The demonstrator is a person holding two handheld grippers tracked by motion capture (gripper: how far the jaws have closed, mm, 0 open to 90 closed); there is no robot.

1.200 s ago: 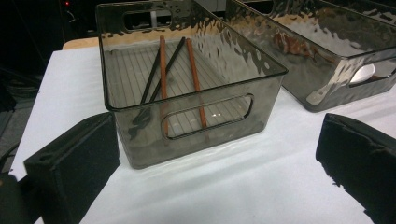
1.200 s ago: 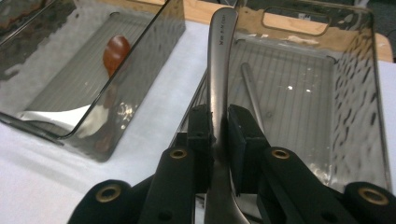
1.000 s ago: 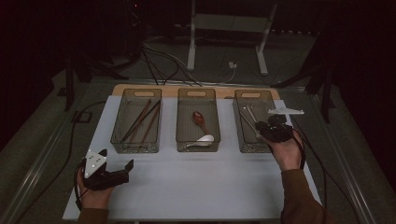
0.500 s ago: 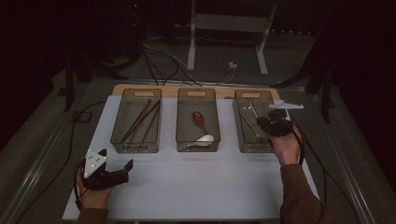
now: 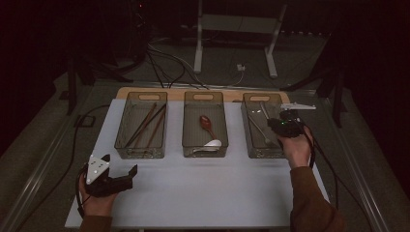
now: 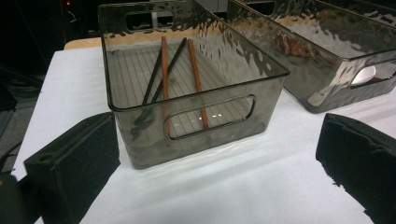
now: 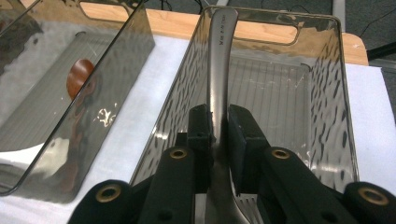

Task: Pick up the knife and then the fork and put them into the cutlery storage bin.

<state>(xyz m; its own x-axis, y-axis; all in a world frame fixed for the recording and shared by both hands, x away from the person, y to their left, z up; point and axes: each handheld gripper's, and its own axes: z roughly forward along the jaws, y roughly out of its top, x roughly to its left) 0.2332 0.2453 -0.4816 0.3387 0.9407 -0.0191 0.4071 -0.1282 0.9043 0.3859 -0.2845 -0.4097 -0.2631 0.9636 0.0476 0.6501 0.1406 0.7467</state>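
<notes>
My right gripper (image 5: 283, 123) hovers over the right clear bin (image 5: 247, 126), shut on a metal fork (image 7: 219, 56). In the right gripper view the jaws (image 7: 218, 116) pinch the fork near its tines, and the handle points away over the bin (image 7: 327, 93). A second metal utensil (image 5: 259, 131) lies in that bin. My left gripper (image 5: 126, 178) rests open on the white table near the front left, with nothing between its jaws (image 6: 215, 135). It faces the left bin (image 6: 196, 91), which holds brown and black chopsticks (image 6: 166, 70).
The middle bin (image 5: 185, 126) holds a brown spoon (image 5: 207, 123) and a white spoon (image 5: 212, 143). The left bin (image 5: 120, 126) with chopsticks (image 5: 147, 125) stands beside it. A wooden board (image 5: 176, 90) edges the back. Cables and stand legs lie on the floor beyond.
My right gripper has shifted slightly away over the right bin, still holding the fork. The left gripper has stayed put.
</notes>
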